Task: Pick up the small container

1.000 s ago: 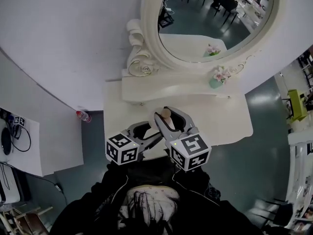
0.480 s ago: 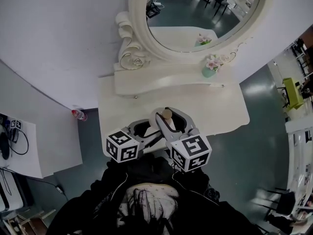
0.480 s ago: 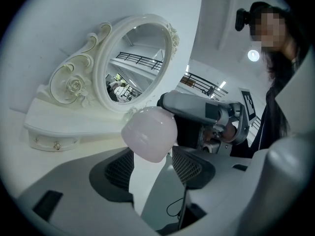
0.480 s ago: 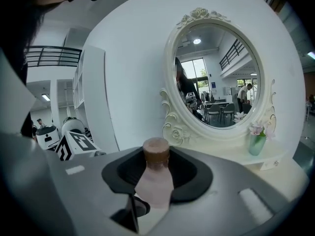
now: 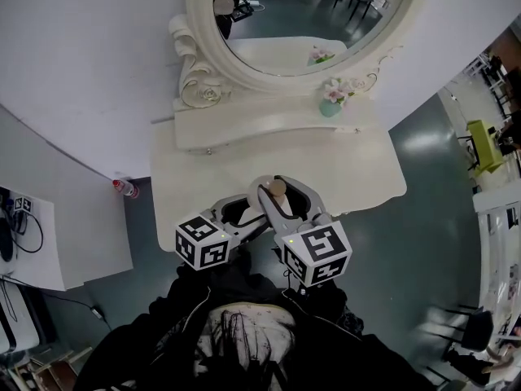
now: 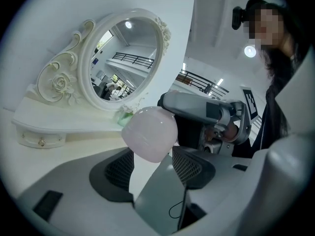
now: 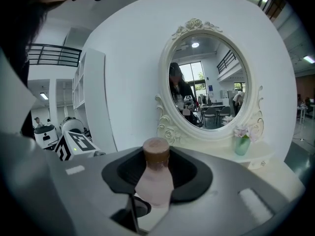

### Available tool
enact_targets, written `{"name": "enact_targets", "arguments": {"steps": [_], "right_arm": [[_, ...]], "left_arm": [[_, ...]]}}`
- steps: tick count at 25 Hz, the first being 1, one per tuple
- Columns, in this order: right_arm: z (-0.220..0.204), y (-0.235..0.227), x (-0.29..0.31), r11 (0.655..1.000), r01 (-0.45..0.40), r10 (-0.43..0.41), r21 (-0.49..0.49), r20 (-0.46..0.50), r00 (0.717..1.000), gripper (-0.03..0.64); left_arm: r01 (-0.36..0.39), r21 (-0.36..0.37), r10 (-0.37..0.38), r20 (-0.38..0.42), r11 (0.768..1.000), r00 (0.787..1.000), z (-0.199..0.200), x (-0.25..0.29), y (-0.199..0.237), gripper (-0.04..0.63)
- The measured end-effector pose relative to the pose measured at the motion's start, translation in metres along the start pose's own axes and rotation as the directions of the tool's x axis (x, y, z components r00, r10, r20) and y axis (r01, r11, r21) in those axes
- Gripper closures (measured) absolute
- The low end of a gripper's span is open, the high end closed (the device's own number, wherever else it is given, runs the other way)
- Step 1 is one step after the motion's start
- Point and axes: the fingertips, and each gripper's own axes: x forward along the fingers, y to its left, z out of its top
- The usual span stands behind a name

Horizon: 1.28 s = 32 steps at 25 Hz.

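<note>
The small container (image 5: 278,189) is a pale pink bottle with a brown cap (image 7: 156,149). It is held upright in the air over the front of the white dressing table (image 5: 358,177). My right gripper (image 5: 283,191) is shut on it, black pads against its sides (image 7: 156,173). My left gripper (image 5: 238,212) stands open just left of the right one, nothing pressed between its pads. In the left gripper view the container's pink body (image 6: 149,133) shows just beyond the left gripper (image 6: 150,168), with the right gripper behind it.
An oval mirror (image 5: 301,15) in a carved white frame stands at the back of the table. A small green vase of flowers (image 5: 331,104) sits on the raised shelf. A bottle (image 5: 122,187) lies on the floor at left, near a white desk (image 5: 49,243).
In the head view the dressing table and mirror have slid left and up. Both grippers and the held container keep the same place and pose.
</note>
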Motion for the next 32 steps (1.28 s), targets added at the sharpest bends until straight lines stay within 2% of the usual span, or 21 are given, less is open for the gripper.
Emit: {"name": "enact_targets", "arguments": {"steps": [14,24,32], "right_arm": [[-0.027,0.011,-0.102,0.998,-0.057,0.057,0.001,0.023,0.998,0.469],[-0.056,0.043,-0.17,0.996,-0.094,0.094,-0.011,0.029,0.995,0.469],[-0.068,0.074,-0.199,0.992,-0.123,0.123,0.0,0.044,0.991,0.469]], "left_arm": [[-0.06,0.025,0.06,0.0,0.998,0.998,-0.051,0.008,-0.09,0.37],[-0.097,0.023,0.097,0.01,0.995,0.995,-0.1,-0.007,-0.151,0.37],[-0.131,0.032,0.131,0.001,0.991,0.991,-0.123,-0.033,-0.179,0.37]]}}
